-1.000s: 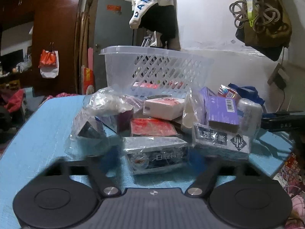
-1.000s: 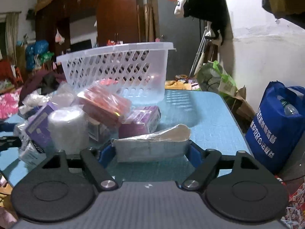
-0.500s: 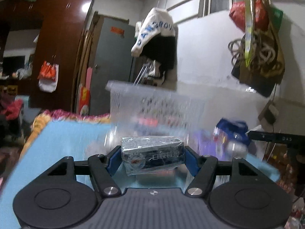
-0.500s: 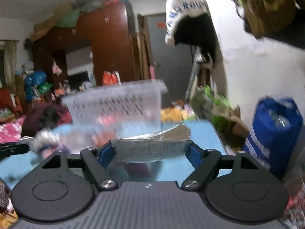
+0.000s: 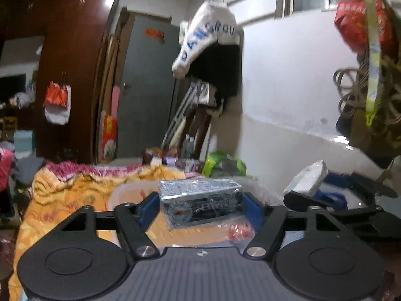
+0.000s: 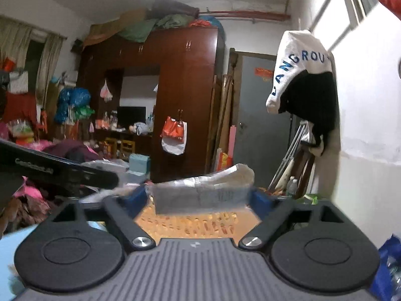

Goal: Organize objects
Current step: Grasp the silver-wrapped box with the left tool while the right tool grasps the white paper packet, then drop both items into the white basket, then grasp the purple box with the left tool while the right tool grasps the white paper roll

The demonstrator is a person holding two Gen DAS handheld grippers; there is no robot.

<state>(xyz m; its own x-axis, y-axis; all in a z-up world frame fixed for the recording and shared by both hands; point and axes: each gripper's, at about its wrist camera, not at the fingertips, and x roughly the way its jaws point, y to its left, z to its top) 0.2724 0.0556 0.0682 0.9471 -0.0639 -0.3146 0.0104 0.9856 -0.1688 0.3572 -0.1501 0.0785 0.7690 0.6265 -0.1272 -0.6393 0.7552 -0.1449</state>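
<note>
My left gripper (image 5: 200, 204) is shut on a plastic-wrapped dark box with pale print (image 5: 200, 200) and holds it high over the clear plastic basket (image 5: 125, 193), whose rim and inside show just below. My right gripper (image 6: 200, 197) is shut on a grey plastic-wrapped packet (image 6: 200, 192), also raised in the air. The right gripper with its packet (image 5: 307, 178) also shows at the right of the left wrist view. The left gripper's arm (image 6: 57, 170) crosses the left of the right wrist view.
An orange patterned cloth (image 5: 62, 195) lies beyond the basket. A red item (image 5: 238, 230) lies inside the basket. A dark wooden wardrobe (image 6: 175, 95), a grey door (image 5: 147, 87) and a hanging white-and-black garment (image 5: 210, 50) stand behind. A white wall (image 5: 288, 100) is at right.
Both grippers have risen from the table with their packages. The left one closed on the dark box and lifted it over the basket; the pile on the blue table has dropped out of view.
</note>
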